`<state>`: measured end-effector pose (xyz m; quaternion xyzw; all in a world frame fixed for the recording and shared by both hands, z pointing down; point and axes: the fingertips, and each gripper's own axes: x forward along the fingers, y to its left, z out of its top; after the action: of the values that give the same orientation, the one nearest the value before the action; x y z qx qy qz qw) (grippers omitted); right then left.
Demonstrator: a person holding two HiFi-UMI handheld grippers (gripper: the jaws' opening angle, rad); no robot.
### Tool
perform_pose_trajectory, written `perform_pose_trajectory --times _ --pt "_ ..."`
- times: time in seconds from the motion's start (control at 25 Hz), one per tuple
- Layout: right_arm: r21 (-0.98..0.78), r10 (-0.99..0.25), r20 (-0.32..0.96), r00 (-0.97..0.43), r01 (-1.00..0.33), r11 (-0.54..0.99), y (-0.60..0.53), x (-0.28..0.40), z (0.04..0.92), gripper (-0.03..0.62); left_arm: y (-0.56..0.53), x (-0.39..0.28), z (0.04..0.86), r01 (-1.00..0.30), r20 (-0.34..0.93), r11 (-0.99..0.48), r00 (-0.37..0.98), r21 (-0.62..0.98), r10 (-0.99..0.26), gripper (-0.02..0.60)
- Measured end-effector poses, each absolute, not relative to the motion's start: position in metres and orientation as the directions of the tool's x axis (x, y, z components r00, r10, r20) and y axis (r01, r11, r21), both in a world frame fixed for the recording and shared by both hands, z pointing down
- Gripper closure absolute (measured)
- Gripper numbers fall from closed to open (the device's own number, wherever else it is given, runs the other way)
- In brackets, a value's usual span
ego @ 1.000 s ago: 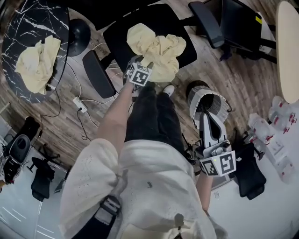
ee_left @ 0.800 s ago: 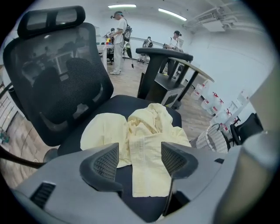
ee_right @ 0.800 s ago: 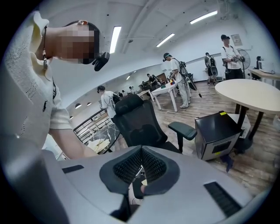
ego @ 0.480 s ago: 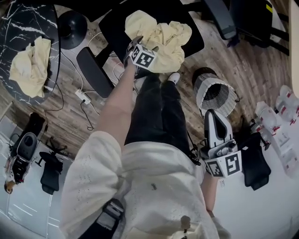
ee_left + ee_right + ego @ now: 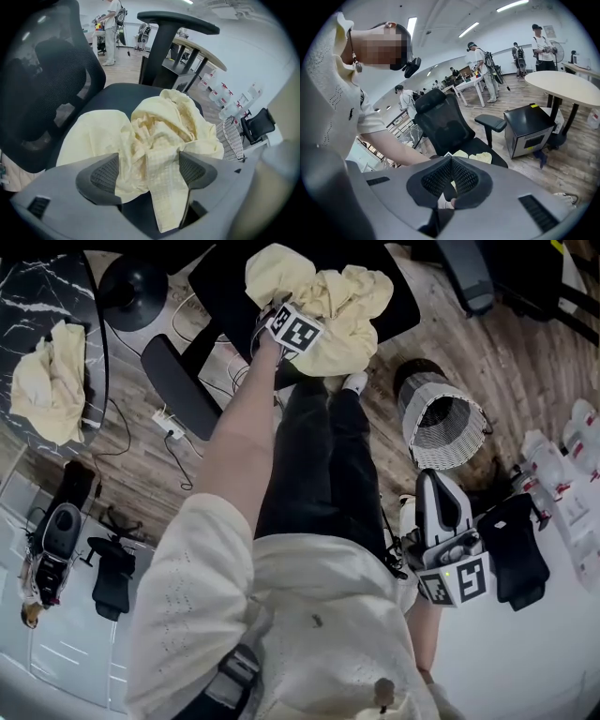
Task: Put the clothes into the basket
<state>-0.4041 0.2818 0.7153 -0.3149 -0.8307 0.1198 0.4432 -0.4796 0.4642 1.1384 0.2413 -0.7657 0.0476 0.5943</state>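
A crumpled pale yellow garment (image 5: 328,306) lies on the seat of a black office chair (image 5: 220,282). My left gripper (image 5: 272,322) reaches down onto it. In the left gripper view the jaws have just been opening and stand wide; the garment (image 5: 154,136) lies between the pads (image 5: 105,174) with a fold hanging in the gap, not pressed. A white woven basket (image 5: 442,423) stands on the floor right of the chair and shows small as the basket (image 5: 232,138). My right gripper (image 5: 436,486) hangs near the person's hip, shut and empty, its pads meeting (image 5: 451,177). A second yellow garment (image 5: 47,381) lies on a dark marble table.
The chair's armrest (image 5: 173,385) juts out on the left, and another armrest (image 5: 180,22) rises behind the seat. A power strip (image 5: 169,423) and cables lie on the wooden floor. A black cabinet (image 5: 532,129), a round table (image 5: 567,86) and people stand farther off.
My left gripper has sunk onto the garment on the chair. The right gripper has dropped lower beside the person, still shut.
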Motion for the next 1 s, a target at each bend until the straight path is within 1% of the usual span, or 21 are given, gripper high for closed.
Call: perform_pose_trajectory --times 0.32,0.4,0.52,0.64,0.76,0.84,1.0 --pt "-0.483 0.612 0.688 -0.39 0.384 0.787 0.271 -0.404 0.741 0.586 0.45 -0.481 1.165 -0.441 0.94 0.868 -0.133 0.228 -0.314 0.179" --pt "-0.48 0.606 0.695 -0.388 0.378 0.792 0.269 -0.403 0.746 0.586 0.446 -0.477 1.17 -0.44 0.94 0.865 -0.118 0.239 -0.32 0.215" --pt "-0.479 0.598 0.7 -0.39 0.365 0.798 0.265 -0.4 0.75 0.586 0.438 -0.474 1.176 -0.427 0.939 0.865 -0.091 0.263 -0.33 0.3" --pt "-0.48 0.594 0.702 -0.392 0.356 0.802 0.261 -0.396 0.752 0.586 0.43 -0.473 1.176 -0.411 0.937 0.868 -0.08 0.28 -0.34 0.356" --pt "-0.478 0.589 0.7 -0.404 0.348 0.807 0.255 -0.392 0.75 0.586 0.426 -0.469 1.171 -0.416 0.936 0.866 -0.083 0.278 -0.341 0.433" --pt "-0.48 0.59 0.691 -0.418 0.344 0.807 0.25 -0.391 0.747 0.586 0.425 -0.467 1.166 -0.419 0.94 0.869 -0.096 0.261 -0.329 0.458" --pt "-0.485 0.593 0.671 -0.446 0.341 0.805 0.242 -0.385 0.739 0.586 0.423 -0.462 1.154 -0.401 0.948 0.886 -0.115 0.23 -0.298 0.469"
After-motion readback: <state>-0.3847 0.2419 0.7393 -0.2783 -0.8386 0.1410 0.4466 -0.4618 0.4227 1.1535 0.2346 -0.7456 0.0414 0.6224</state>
